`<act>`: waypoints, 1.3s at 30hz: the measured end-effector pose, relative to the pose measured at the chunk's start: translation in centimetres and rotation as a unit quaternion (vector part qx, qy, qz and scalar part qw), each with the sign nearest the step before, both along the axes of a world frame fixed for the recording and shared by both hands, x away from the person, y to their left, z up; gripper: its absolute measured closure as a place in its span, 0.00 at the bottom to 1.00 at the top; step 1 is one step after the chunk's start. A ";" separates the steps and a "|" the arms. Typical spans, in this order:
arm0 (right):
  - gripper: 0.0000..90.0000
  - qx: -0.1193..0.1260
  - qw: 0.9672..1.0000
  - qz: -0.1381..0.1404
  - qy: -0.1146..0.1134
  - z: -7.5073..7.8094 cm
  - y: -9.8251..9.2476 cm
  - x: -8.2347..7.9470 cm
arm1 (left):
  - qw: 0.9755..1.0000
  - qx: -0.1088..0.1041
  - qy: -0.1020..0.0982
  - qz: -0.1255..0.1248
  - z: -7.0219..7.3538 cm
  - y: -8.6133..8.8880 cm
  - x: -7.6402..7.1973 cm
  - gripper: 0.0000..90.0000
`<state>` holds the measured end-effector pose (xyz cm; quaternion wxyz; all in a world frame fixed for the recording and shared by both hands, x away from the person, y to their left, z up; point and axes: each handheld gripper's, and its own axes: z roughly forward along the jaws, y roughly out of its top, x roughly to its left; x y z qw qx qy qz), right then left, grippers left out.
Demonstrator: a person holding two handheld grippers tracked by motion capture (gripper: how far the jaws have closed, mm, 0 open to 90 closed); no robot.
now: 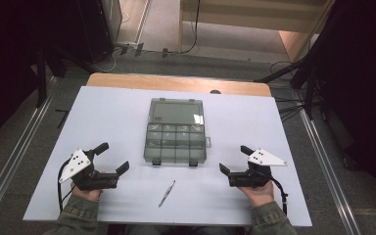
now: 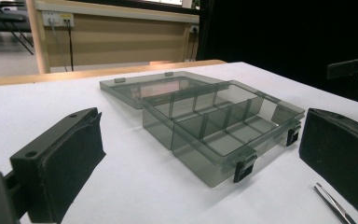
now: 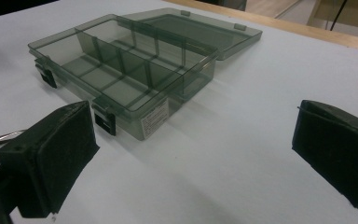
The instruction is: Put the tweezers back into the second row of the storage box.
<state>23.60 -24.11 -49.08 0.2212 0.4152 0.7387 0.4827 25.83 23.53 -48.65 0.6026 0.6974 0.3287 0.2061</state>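
A smoky clear plastic compartment box [image 1: 176, 142] lies open in the middle of the white table [image 1: 117, 112], its lid [image 1: 176, 111] folded flat toward the far side. Its several compartments look empty [image 2: 223, 126] [image 3: 121, 70]. Metal tweezers [image 1: 167, 193] lie on the table in front of the box, between the hands. My left gripper [image 1: 111, 157] rests at the near left, open, holding nothing. My right gripper [image 1: 234, 159] rests at the near right, open too, with nothing between its jaws. The tweezers' tip [image 2: 333, 205] shows by the left gripper's right jaw.
A wooden table edge [image 1: 176, 82] runs behind the white surface. Beyond it are floor, cables [image 1: 196, 29] and dark stands at both sides. The box has two black latches [image 1: 174, 162] on its near wall.
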 end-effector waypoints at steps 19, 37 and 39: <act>0.00 -0.019 0.998 0.053 0.021 -0.6 3.2 0.7 | 1.000 -0.002 0.000 -0.002 0.0 0.0 0.0 0.00; 0.01 -0.023 0.995 0.093 0.019 0.4 6.0 1.5 | 1.000 -0.001 0.002 -0.004 0.0 0.0 0.0 0.00; 0.01 -0.034 0.994 0.099 0.017 0.4 6.4 1.5 | 1.000 -0.002 0.001 -0.004 0.0 0.0 0.0 0.00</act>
